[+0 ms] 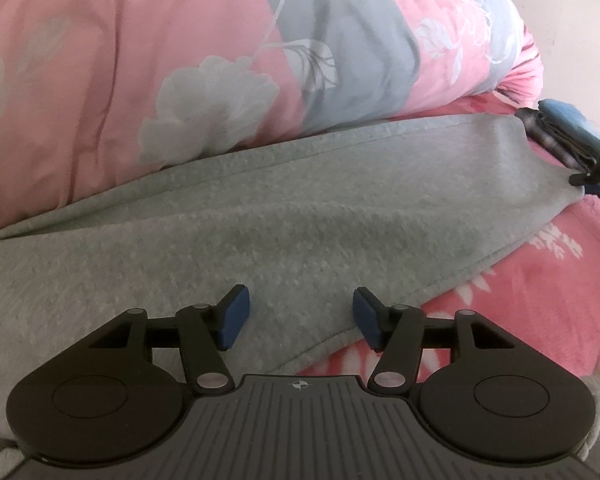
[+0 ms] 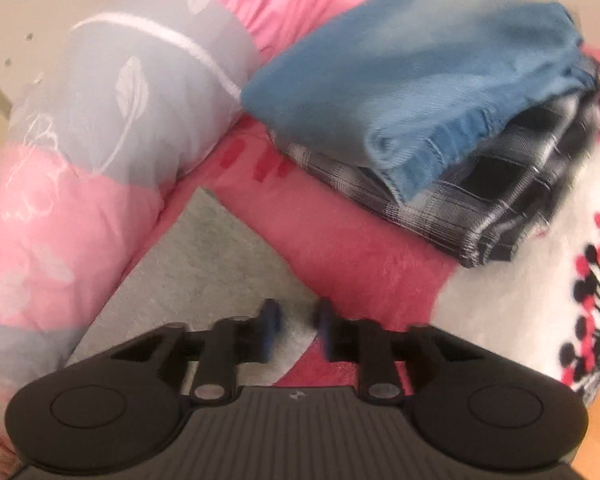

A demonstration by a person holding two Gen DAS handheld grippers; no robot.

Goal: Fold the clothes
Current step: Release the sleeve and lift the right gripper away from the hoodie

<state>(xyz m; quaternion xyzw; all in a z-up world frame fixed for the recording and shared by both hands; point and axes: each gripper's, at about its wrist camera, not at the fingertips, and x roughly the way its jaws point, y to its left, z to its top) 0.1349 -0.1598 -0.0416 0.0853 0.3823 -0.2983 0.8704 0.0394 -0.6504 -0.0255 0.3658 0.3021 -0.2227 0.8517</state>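
A pink blanket [image 2: 360, 264] covers the bed, with a rolled floral quilt [image 1: 180, 60] behind. The grey garment [image 1: 260, 220] lies flat on it against the quilt. Left tongs [image 1: 296, 318] gape wide over its hem, holding nothing. Right tongs [image 2: 298, 330] stand narrowly apart at its corner, empty. Folded clothes [image 2: 420, 100] sit nearby.

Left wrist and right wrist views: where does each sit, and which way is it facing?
Left wrist: on the left gripper, low over the grey garment, facing the floral quilt; jaws apart.
Right wrist: on the right gripper, facing the folded pile, blue garment atop plaid garment; jaws apart.
Shared: grey garment, quilt, pile, pink blanket.
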